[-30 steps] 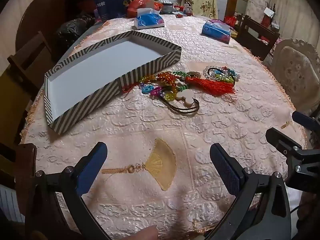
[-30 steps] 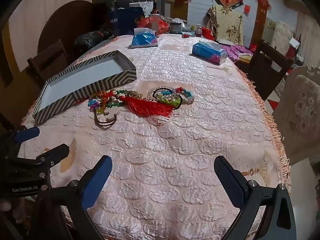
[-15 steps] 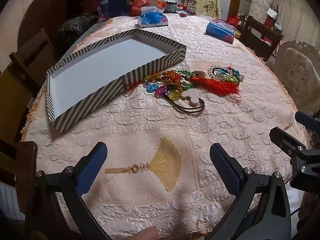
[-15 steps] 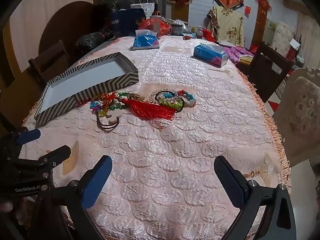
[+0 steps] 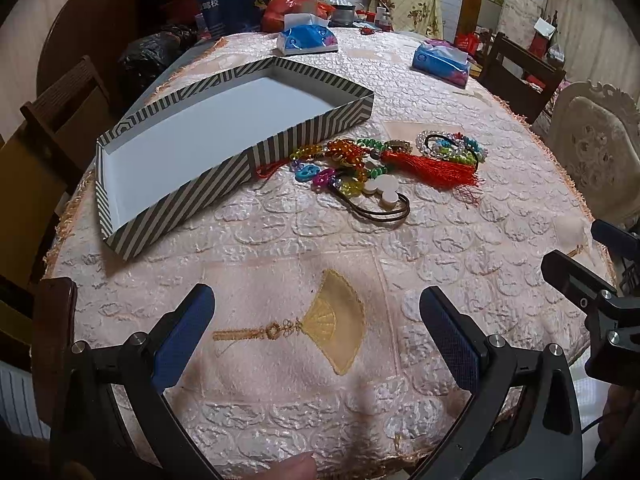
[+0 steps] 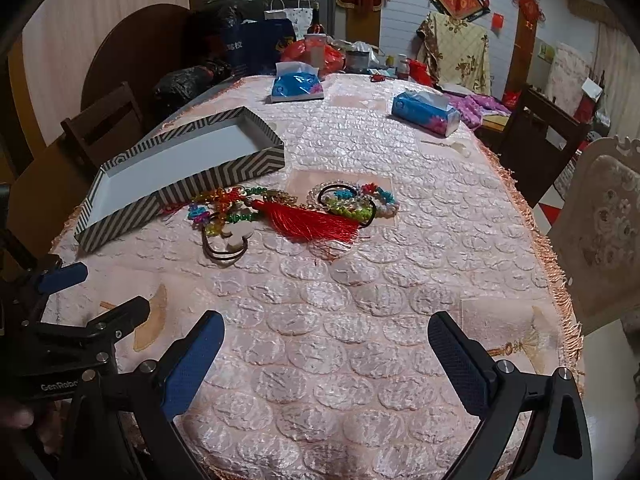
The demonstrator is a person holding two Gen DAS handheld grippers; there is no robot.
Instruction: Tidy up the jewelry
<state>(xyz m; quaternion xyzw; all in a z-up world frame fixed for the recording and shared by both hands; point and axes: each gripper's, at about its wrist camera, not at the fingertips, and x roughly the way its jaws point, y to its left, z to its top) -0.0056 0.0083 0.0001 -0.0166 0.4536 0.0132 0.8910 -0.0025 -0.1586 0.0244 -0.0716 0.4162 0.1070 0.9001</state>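
A heap of jewelry lies mid-table: a red tassel (image 5: 434,168) (image 6: 316,220), coloured bead strings (image 5: 344,152) (image 6: 224,200), a white charm on dark hair ties (image 5: 382,194) (image 6: 236,236) and beaded bracelets (image 5: 452,146) (image 6: 360,200). An empty striped box (image 5: 312,136) (image 6: 224,176) with a white inside sits just left of the heap. My left gripper (image 5: 316,328) is open over the near table edge, well short of the jewelry. My right gripper (image 6: 324,356) is open too, near the front edge, holding nothing.
Two blue tissue packs (image 5: 306,38) (image 5: 440,62) lie at the far side of the round table (image 6: 400,280) with its pink embossed cloth. Bags and clutter (image 6: 260,40) crowd the back. Wooden chairs (image 5: 60,104) stand at the left, a padded chair (image 6: 600,232) at the right.
Both grippers have drifted slightly forward toward the jewelry, so box and heap sit a little lower and nearer in view. Both stayed open; nothing on the table moved.
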